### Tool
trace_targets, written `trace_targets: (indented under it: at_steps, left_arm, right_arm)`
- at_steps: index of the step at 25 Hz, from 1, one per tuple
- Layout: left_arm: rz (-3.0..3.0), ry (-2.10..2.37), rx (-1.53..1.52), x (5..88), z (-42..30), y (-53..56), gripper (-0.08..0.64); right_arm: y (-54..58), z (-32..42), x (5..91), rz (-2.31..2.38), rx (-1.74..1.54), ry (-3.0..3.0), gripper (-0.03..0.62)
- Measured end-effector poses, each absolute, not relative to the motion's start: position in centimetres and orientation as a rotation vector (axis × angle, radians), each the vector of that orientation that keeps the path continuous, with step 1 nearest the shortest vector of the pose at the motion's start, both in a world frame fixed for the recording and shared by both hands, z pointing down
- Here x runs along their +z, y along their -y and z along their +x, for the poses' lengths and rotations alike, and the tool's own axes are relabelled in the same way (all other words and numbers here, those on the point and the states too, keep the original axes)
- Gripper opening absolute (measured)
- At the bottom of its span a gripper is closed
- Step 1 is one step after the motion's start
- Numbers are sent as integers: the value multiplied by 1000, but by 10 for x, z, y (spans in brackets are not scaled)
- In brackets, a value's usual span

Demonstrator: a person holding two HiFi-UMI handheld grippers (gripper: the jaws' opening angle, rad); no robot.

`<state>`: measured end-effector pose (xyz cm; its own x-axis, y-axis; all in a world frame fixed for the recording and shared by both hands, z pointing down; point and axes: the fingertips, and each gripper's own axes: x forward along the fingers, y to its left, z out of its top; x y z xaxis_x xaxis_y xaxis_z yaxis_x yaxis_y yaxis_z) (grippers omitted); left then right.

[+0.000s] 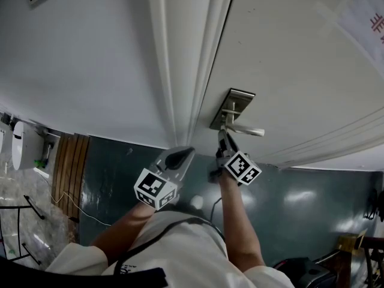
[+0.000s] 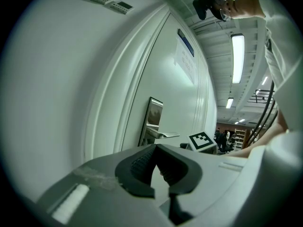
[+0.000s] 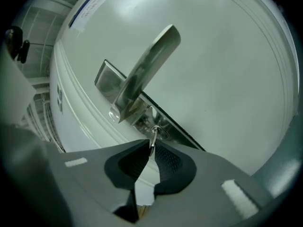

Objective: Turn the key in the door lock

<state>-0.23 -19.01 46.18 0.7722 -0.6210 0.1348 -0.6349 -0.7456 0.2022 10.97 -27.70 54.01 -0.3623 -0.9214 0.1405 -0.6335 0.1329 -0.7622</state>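
The white door (image 1: pixel 288 53) carries a metal lock plate (image 1: pixel 233 104) with a lever handle (image 1: pixel 246 129). In the right gripper view the handle (image 3: pixel 147 70) slants up to the right, and a small silver key (image 3: pixel 152 138) sits in the keyhole just below it. My right gripper (image 3: pixel 151 148) is shut on the key's head, which stands edge-on between the pads. In the head view, my right gripper (image 1: pixel 223 135) reaches up to the plate. My left gripper (image 1: pixel 183 153) hangs beside the door frame, shut and holding nothing. The left gripper (image 2: pixel 156 148) faces the lock plate (image 2: pixel 151 122) from the side.
White frame moulding (image 1: pixel 180 71) runs down left of the door. A paper notice (image 1: pixel 366 17) hangs on the door's upper right. Below lie dark teal floor (image 1: pixel 300 203), a slatted wooden panel (image 1: pixel 69 167) and a thin cable (image 1: pixel 90 218) at left.
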Motion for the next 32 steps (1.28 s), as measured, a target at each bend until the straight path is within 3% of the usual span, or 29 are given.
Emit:
trace_targets:
  at_steps: [32]
  left_arm:
    - [2767, 949, 96, 456, -3, 188, 5]
  right_arm:
    - [276, 107, 544, -2019, -664, -2468, 52]
